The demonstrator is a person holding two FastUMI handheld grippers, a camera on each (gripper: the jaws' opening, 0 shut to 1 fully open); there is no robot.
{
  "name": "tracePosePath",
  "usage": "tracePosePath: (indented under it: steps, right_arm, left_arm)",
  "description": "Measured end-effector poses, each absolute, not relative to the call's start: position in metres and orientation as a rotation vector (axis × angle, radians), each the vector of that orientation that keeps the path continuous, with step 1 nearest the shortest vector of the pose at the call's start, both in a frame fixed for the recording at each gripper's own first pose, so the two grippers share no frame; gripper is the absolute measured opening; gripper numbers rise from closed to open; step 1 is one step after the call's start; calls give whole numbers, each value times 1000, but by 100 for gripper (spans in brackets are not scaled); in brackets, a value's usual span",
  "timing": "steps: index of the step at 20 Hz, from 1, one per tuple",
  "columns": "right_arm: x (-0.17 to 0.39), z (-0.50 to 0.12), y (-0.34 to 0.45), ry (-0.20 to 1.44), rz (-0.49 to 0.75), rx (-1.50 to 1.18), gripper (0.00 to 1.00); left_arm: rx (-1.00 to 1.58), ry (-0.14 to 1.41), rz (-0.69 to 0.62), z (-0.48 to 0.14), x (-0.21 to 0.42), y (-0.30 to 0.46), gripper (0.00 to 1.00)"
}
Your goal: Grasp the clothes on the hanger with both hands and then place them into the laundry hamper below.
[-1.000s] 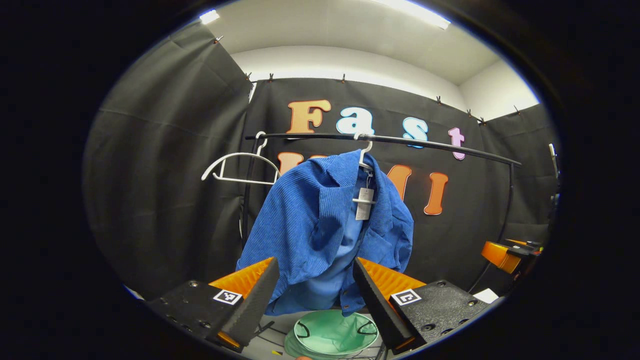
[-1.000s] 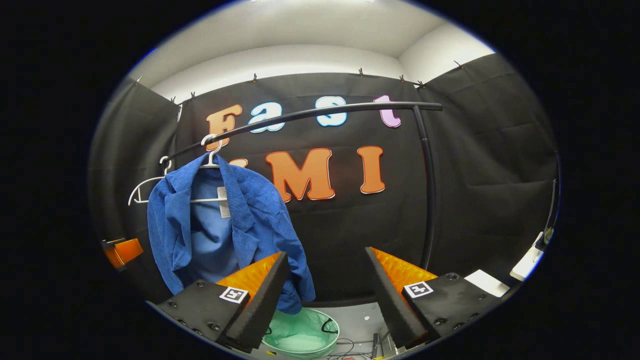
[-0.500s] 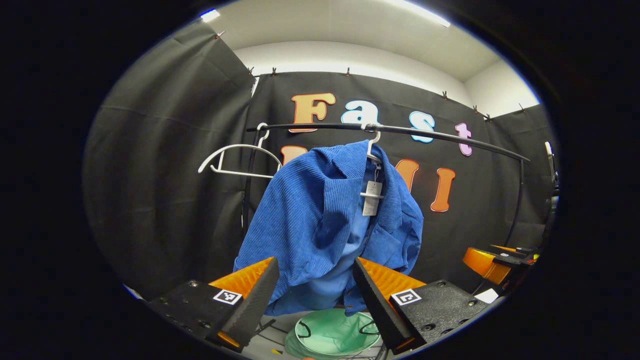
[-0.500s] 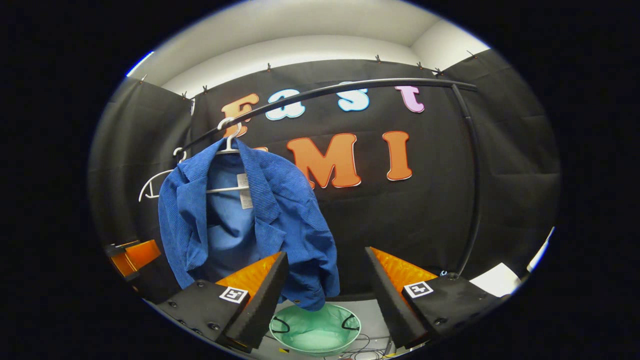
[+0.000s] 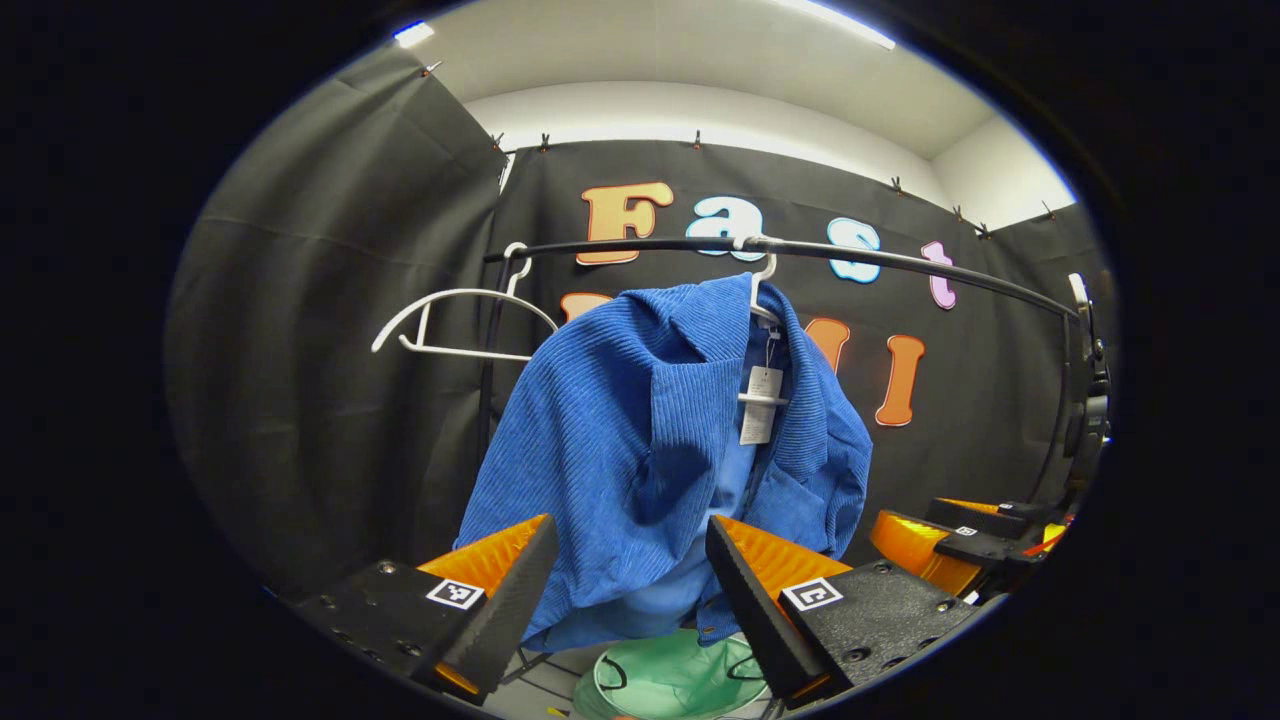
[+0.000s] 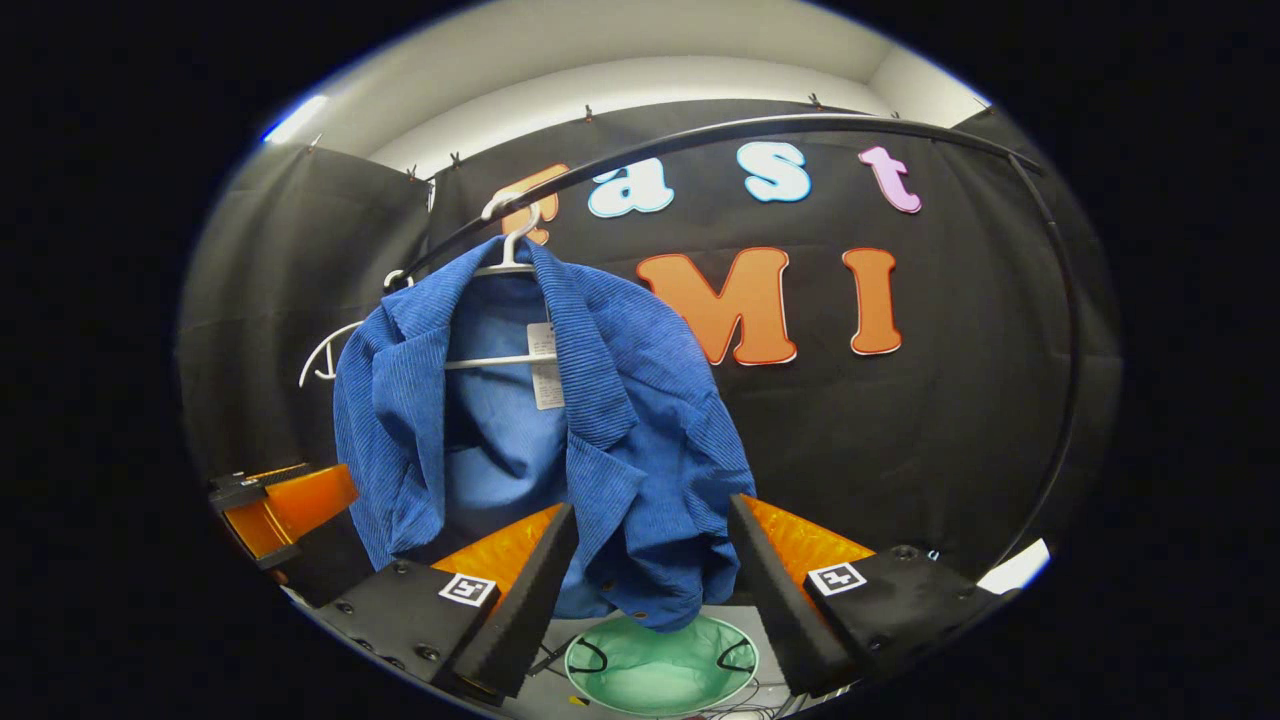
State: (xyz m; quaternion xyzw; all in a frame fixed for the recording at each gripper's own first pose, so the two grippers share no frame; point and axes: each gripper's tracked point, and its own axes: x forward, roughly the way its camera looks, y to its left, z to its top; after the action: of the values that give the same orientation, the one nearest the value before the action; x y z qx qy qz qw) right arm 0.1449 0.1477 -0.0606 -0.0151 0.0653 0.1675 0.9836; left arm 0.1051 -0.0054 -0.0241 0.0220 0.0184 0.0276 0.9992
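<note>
A blue corduroy jacket point(image 5: 640, 450) point(image 6: 620, 430) hangs on a white hanger point(image 5: 765, 290) point(image 6: 508, 235) from a black rail point(image 5: 900, 262) point(image 6: 700, 140). A paper tag dangles inside its collar. Below it on the floor stands a round green hamper point(image 5: 680, 680) point(image 6: 660, 672). My left gripper point(image 5: 625, 590) is open, its fingers framing the jacket's lower hem without touching it. My right gripper point(image 6: 650, 590) is open too, level with the jacket's lower right corner. The right gripper also shows at the right edge of the left gripper view point(image 5: 960, 545), and the left gripper at the left edge of the right gripper view point(image 6: 280, 500).
A second, bare white hanger point(image 5: 450, 320) point(image 6: 325, 365) hangs on the rail's left end, beside the rack's upright post point(image 5: 490, 400). The rack's other post point(image 6: 1060, 400) curves down on the right. Cables lie on the floor by the hamper.
Both grippers have moved closer to the jacket, which now looks larger. The right gripper has swung left so the jacket sits between its fingers. Both stay open.
</note>
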Motion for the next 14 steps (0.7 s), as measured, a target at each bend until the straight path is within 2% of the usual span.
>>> tracePosePath:
  steps: [3,4,5,6,9,10,14]
  right_arm:
    - [168,-69,162,157,355,-26,98]
    - [175,-73,165,167,359,-26,98]
    - [183,-75,169,171,363,-30,98]
    - [191,-77,172,172,367,-34,98]
    - [214,-81,183,173,372,-48,98]
    - [221,-81,186,172,375,-51,98]
    - [244,-77,204,153,415,-65,98]
  left_arm:
    - [55,27,44,-20,121,-10,93]
    - [57,25,40,-20,127,-12,89]
    - [61,25,38,-19,133,-14,89]
    - [65,29,36,-20,138,-15,93]
    - [71,31,35,-21,152,-16,93]
    - [76,30,35,-20,157,-16,89]
    - [96,20,45,-21,175,-14,89]
